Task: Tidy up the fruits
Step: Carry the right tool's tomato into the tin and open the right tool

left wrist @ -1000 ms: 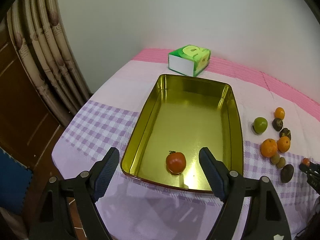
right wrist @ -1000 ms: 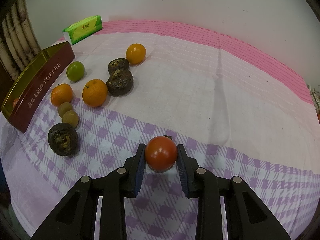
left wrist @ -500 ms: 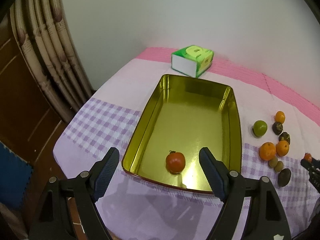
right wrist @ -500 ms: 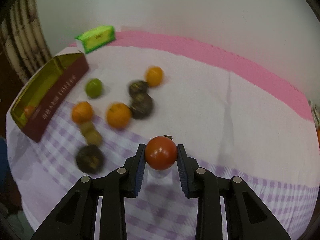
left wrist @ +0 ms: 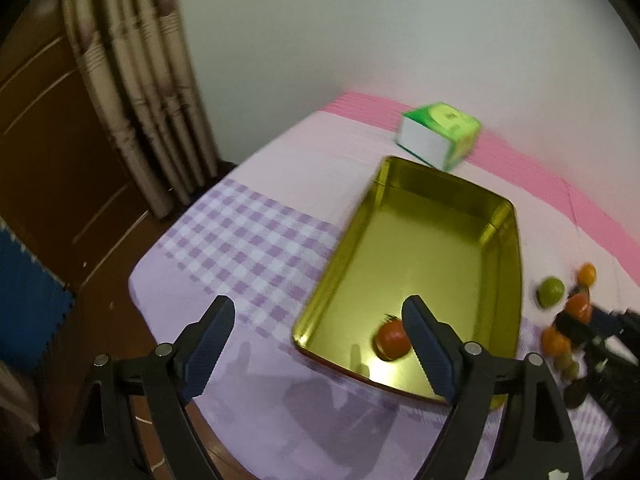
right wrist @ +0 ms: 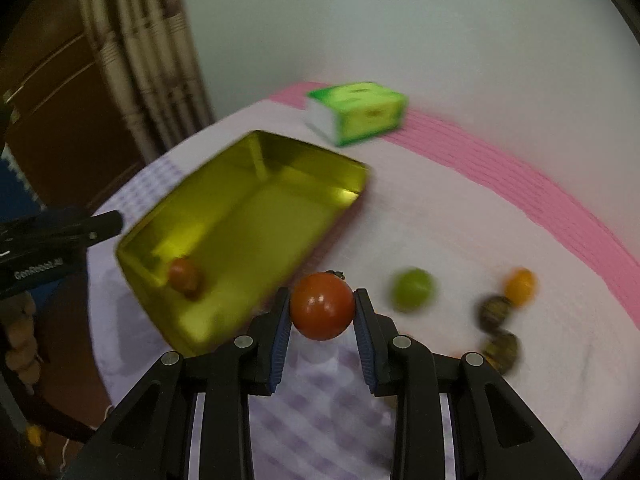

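Note:
My right gripper (right wrist: 322,312) is shut on a red tomato (right wrist: 321,306) and holds it in the air next to the near right side of the gold tin (right wrist: 240,216). A second tomato (right wrist: 184,276) lies in the tin's near end; it also shows in the left wrist view (left wrist: 392,338). My left gripper (left wrist: 320,340) is open and empty, above the near left corner of the tin (left wrist: 508,248). The right gripper with its tomato (left wrist: 578,308) shows at the right edge there.
A green lime (right wrist: 412,290), a small orange (right wrist: 519,285) and two dark wrinkled fruits (right wrist: 496,312) lie on the cloth right of the tin. A green tissue box (right wrist: 356,114) stands behind it. Curtain and wooden door are at left; the table edge is near.
My right gripper has swung left with the tomato, from over the checked cloth to beside the tin. My left gripper has drawn back and to the left.

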`<state>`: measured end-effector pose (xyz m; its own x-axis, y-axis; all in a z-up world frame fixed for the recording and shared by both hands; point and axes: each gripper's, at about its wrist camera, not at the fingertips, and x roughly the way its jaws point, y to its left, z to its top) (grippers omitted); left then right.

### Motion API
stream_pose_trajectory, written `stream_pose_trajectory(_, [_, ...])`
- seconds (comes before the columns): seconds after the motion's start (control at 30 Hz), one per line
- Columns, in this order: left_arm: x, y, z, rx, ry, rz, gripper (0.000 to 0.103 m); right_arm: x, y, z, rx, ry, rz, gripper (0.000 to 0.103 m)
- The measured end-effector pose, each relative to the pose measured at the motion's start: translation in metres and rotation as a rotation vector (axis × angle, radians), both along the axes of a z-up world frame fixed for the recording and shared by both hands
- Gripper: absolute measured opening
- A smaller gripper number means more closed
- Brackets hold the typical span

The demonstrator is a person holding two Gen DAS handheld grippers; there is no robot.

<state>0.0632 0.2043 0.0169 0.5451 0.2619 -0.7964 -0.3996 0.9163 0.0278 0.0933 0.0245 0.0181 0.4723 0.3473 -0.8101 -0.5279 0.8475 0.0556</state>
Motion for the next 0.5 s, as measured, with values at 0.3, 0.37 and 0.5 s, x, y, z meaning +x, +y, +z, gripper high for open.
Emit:
stream_pose_trajectory(0.3, [-0.002,0.031,-0.003,-0.018,-0.004,0.118,0.085,0.008,0.067,-0.027,-0.052,0.056,0.114,0.032])
stream_pose_trajectory(0.37, [-0.002,0.03,-0.003,-0.01,-0.011,0.109,0.086,0.009,0.071,-0.033,-0.07,0.063,0.121,0.032])
stream_pose_trajectory(0.5, [0.001,0.026,-0.006,-0.005,-0.011,0.081,0.086,0.013,0.076,-0.043,-0.101,0.075,0.122,0.032])
